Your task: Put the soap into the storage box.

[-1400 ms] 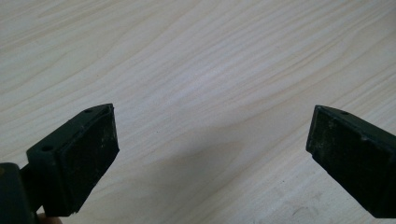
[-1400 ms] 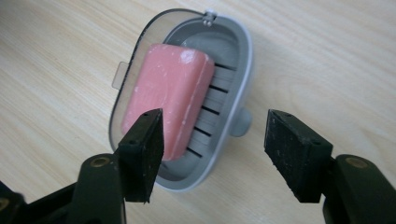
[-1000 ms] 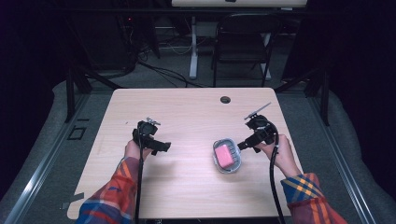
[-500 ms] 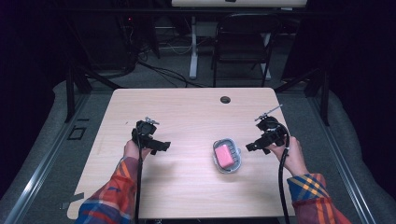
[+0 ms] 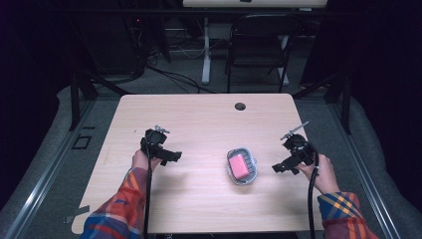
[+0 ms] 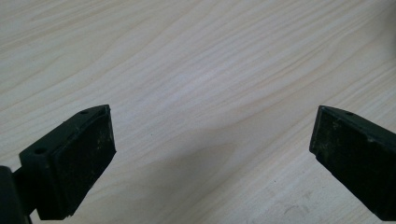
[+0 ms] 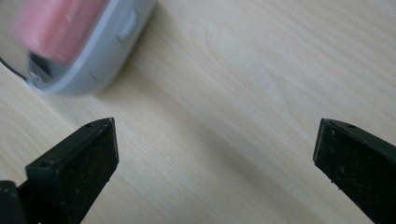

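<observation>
A grey soap dish with a pink soap bar in it rests on the light wooden table, right of centre. In the right gripper view the dish and the bar sit at the upper left, beyond the jaws. My right gripper is open, a short way right of the dish, with bare wood between its jaws. My left gripper is open over bare wood on the table's left half.
A round cable hole lies near the table's far edge. Behind the table stand a black chair and a white desk leg among floor cables. Metal rails run along both sides of the table.
My right gripper has drawn back to the right, away from the soap dish, which stays in place. The left gripper has hardly moved.
</observation>
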`<state>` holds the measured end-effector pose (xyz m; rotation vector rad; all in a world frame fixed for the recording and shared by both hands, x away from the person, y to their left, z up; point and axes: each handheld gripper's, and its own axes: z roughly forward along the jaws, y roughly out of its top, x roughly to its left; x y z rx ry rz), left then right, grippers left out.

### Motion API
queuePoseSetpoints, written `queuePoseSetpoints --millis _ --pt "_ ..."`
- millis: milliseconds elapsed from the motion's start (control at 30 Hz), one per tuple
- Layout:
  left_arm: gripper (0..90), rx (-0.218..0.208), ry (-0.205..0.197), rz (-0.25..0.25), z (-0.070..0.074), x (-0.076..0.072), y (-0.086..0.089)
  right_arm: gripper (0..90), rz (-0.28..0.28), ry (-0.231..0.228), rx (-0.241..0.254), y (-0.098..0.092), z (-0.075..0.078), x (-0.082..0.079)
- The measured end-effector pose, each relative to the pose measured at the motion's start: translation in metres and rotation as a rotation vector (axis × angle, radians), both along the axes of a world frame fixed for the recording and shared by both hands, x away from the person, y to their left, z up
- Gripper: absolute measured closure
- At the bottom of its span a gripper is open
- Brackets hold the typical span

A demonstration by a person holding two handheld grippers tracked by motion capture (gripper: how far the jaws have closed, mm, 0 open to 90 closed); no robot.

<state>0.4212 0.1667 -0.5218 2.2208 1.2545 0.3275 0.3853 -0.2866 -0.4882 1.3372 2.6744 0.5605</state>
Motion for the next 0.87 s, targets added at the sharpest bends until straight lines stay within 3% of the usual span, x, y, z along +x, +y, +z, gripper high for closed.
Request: queuePoseSetpoints --millis 67,100,167,200,267,367,400,500,600,633,667,700,767,867 --pt "0.2 0.003 0.006 -0.001 -0.001 0.000 0.000 0.0 -0.006 -0.008 -0.007 -0.004 -0.007 -0.005" --pt "0.2 0.006 0.007 -0.004 -0.001 0.000 -0.001 0.0 -0.003 0.009 -0.022 -0.007 -0.010 -0.007" --pt "0.2 0.007 0.006 -0.005 -0.002 0.001 -0.001 0.0 -0.018 0.010 -0.011 -0.009 -0.016 -0.012" --pt "0.2 0.008 0.005 -0.005 -0.002 0.000 -0.001 0.0 0.009 0.022 -0.040 -0.011 -0.018 -0.013" --pt "0.2 0.010 0.005 -0.006 -0.002 0.000 -0.002 0.0 0.023 0.047 -0.045 -0.014 -0.024 -0.018" --pt "0.2 0.014 0.009 -0.011 -0.003 0.000 -0.002 0.0 0.028 0.073 -0.061 -0.015 -0.035 -0.022" --pt "0.2 0.013 0.010 -0.013 -0.004 0.000 -0.002 0.0 -0.002 0.076 -0.031 -0.015 -0.042 -0.025" --pt "0.1 0.011 0.006 -0.018 -0.004 0.001 -0.002 0.0 0.020 0.127 -0.056 -0.014 -0.051 -0.023" --pt "0.1 0.009 0.010 -0.017 -0.005 0.001 -0.001 0.0 0.038 0.133 -0.067 -0.011 -0.051 -0.020" --pt "0.1 0.010 0.009 -0.018 -0.004 0.001 -0.001 0.0 0.088 0.162 -0.119 -0.012 -0.047 -0.016" --pt "0.1 0.010 0.008 -0.018 -0.004 0.001 -0.001 0.0 0.098 0.163 -0.130 -0.011 -0.046 -0.015" --pt "0.1 0.009 0.007 -0.018 -0.005 0.001 -0.001 0.0 0.038 0.117 -0.068 -0.009 -0.051 -0.019" --pt "0.1 0.011 0.011 -0.020 -0.005 0.001 -0.002 0.0 0.060 0.138 -0.106 -0.011 -0.049 -0.017" --pt "0.1 0.014 0.016 -0.022 -0.006 0.002 -0.002 0.0 0.070 0.151 -0.110 -0.013 -0.048 -0.016"
